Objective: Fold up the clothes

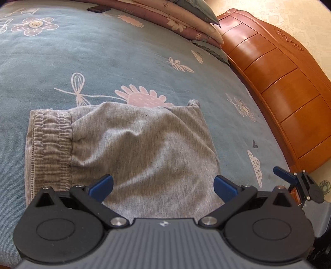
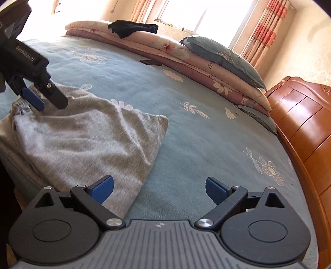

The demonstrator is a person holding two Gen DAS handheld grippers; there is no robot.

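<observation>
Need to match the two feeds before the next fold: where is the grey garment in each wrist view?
Left wrist: grey garment fills centre, elastic waistband at left, directly ahead of the open left gripper.
Right wrist: garment lies left of centre.
Shared landmark: the dark phone near the folded quilt.

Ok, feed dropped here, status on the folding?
Left gripper open over grey garment. Right gripper open, empty. Garment folded on bed. Nothing in the way.

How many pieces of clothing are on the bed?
2. A grey garment lies folded at the near edge of the bed, under the two open grippers. A dark garment is draped over the rolled quilt at the far side. Others may be hidden.
</observation>
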